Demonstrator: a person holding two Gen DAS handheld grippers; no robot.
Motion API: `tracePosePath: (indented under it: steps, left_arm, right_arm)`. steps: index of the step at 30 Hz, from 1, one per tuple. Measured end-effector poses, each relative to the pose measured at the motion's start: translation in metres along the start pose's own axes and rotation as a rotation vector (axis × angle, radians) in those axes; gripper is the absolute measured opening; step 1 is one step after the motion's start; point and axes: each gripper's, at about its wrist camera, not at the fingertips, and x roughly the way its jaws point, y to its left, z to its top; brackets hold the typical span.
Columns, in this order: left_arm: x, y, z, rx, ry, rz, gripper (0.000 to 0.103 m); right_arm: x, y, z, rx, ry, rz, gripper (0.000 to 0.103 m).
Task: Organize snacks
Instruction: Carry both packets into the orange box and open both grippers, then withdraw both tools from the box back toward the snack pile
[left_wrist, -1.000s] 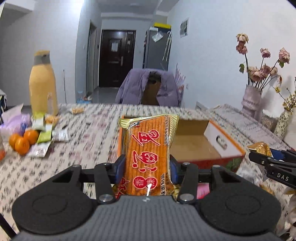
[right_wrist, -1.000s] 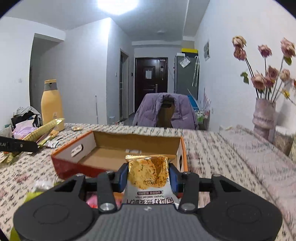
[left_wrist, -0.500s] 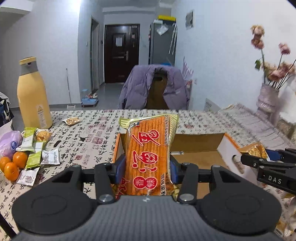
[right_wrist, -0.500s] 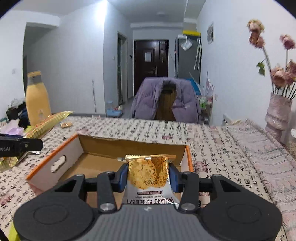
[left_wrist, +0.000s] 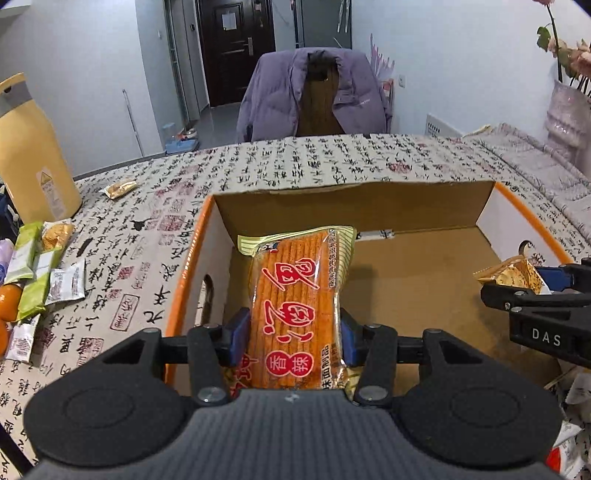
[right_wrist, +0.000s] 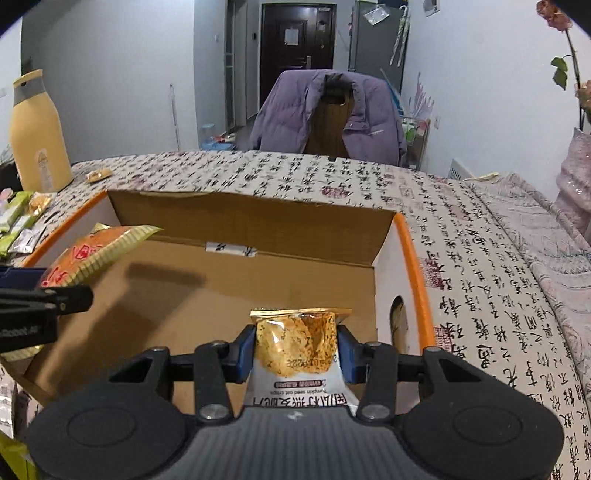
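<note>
An open cardboard box with orange rims sits on the patterned tablecloth. My left gripper hangs over the box's left half with a long orange spicy-strip packet between its blue pads. Its jaws are opening, but the pads still touch the packet, which leans a little to the right. My right gripper is shut on a small golden crisp packet over the box's right half. In the left wrist view the right gripper shows at the right edge. The box floor looks bare.
A tall yellow bottle stands at the table's far left, with several loose snack packets and oranges in front of it. One small packet lies alone. A chair draped with a purple jacket is behind the table, and a vase far right.
Both grippers have moved forward and tipped down, from in front of the box to over its inside. The orange packet now leans slightly right in the left jaws.
</note>
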Motion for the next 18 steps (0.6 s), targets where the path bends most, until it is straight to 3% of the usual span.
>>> tracePosePath:
  steps: [2, 4, 6, 8, 10, 18]
  left_arm:
    - [0.001, 0.0, -0.002, 0.003, -0.006, 0.014, 0.065]
    - [-0.003, 0.001, -0.004, 0.008, -0.034, 0.007, 0.075]
    - [-0.01, 0.001, -0.003, 0.006, -0.066, 0.002, 0.084]
    - [-0.02, 0.004, -0.004, -0.009, -0.102, -0.021, 0.103]
    - [-0.031, 0.007, -0.005, -0.033, -0.149, -0.037, 0.103]
    - [-0.068, 0.014, -0.016, -0.058, -0.257, -0.049, 0.103]
  right_arm:
    - [-0.001, 0.001, -0.001, -0.013, -0.006, 0.007, 0.049]
    - [-0.007, 0.0, -0.003, -0.009, -0.022, 0.018, 0.074]
    - [-0.014, -0.003, -0.004, 0.01, -0.045, 0.023, 0.091]
    - [-0.021, -0.006, -0.006, 0.026, -0.064, 0.035, 0.092]
    - [-0.027, -0.009, -0.007, 0.043, -0.077, 0.047, 0.103]
    - [-0.068, -0.012, -0.023, 0.044, -0.179, 0.041, 0.103]
